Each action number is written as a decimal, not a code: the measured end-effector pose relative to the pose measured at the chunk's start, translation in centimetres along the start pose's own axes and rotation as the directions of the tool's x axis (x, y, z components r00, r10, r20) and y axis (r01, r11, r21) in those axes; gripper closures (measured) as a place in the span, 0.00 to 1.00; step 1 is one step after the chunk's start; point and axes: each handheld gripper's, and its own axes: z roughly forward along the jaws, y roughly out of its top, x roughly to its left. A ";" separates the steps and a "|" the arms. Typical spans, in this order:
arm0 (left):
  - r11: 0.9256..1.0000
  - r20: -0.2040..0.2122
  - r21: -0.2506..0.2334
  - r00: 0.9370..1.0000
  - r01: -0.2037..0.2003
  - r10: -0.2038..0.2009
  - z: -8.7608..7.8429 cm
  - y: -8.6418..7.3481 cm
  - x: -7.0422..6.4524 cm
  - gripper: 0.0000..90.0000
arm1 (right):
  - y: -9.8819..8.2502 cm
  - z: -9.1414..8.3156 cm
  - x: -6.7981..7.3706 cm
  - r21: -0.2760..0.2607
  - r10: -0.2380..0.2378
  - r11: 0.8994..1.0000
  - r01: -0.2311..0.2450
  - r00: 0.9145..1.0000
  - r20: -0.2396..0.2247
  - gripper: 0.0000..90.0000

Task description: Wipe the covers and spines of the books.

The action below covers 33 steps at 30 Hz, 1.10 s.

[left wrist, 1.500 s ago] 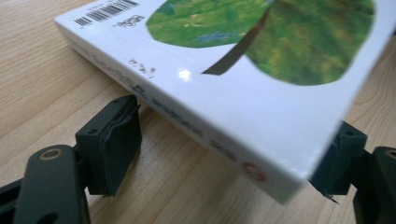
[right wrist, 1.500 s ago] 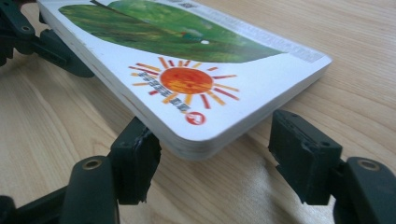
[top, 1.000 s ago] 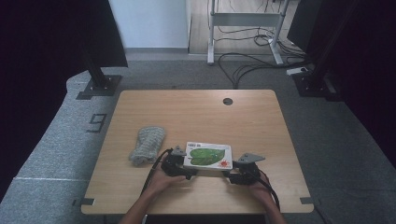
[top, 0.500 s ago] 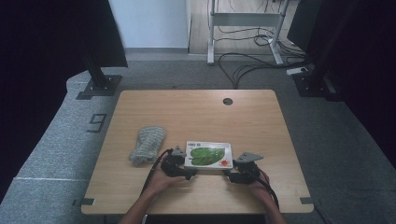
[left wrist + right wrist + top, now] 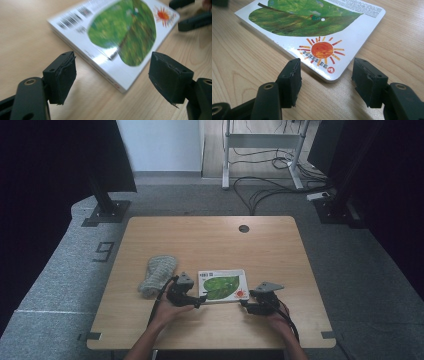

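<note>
A white board book (image 5: pixel 223 285) with a green leaf and an orange sun on its cover lies flat on the wooden table (image 5: pixel 210 240), near the front edge. My left gripper (image 5: pixel 199 301) is at the book's near left corner, jaws open. In the left gripper view that corner of the book (image 5: pixel 120 32) lies just beyond the left gripper (image 5: pixel 116 75), untouched. My right gripper (image 5: pixel 245 304) is at the near right corner, also open. In the right gripper view the sun corner of the book (image 5: pixel 322 50) points into the gap of the right gripper (image 5: pixel 329 81), clear of both pads.
A grey knitted cloth (image 5: pixel 157 272) lies on the table just left of the left hand. A round cable hole (image 5: pixel 243 228) sits near the far edge. Beyond the table, cables (image 5: pixel 270 190) and a metal frame stand on the floor.
The left gripper has lifted slightly at the book's corner. The book, the cloth and the right gripper have stayed where they were.
</note>
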 end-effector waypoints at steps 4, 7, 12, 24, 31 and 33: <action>0.998 -0.041 -0.057 0.999 0.019 -0.022 -1.9 0.3 0.9 0.25 | 0.0 0.0 0.0 0.001 -0.001 1.000 0.001 1.000 0.002 0.44; 0.996 -0.071 -0.087 0.997 0.028 -0.034 -3.0 0.5 1.8 0.26 | 0.0 0.0 0.0 0.002 -0.003 1.000 0.003 1.000 0.004 0.44; 0.993 -0.175 -0.113 0.982 0.046 -0.066 -4.3 0.2 3.5 0.26 | 0.0 0.0 0.1 0.002 -0.003 1.000 0.003 1.000 0.005 0.44; 0.982 -0.340 -0.109 0.922 0.155 -0.184 -4.6 -1.8 8.3 0.26 | 0.0 0.0 0.2 0.002 -0.006 1.000 0.006 1.000 0.009 0.44; 0.978 -0.384 -0.056 0.900 0.199 -0.205 -3.2 -2.9 10.1 0.25 | 0.0 0.0 0.2 0.003 -0.010 1.000 0.010 1.000 0.010 0.43; 0.979 -0.372 -0.036 0.906 0.203 -0.201 -2.8 -3.1 10.3 0.29 | 0.0 0.0 0.2 0.004 -0.010 1.000 0.010 1.000 0.009 0.43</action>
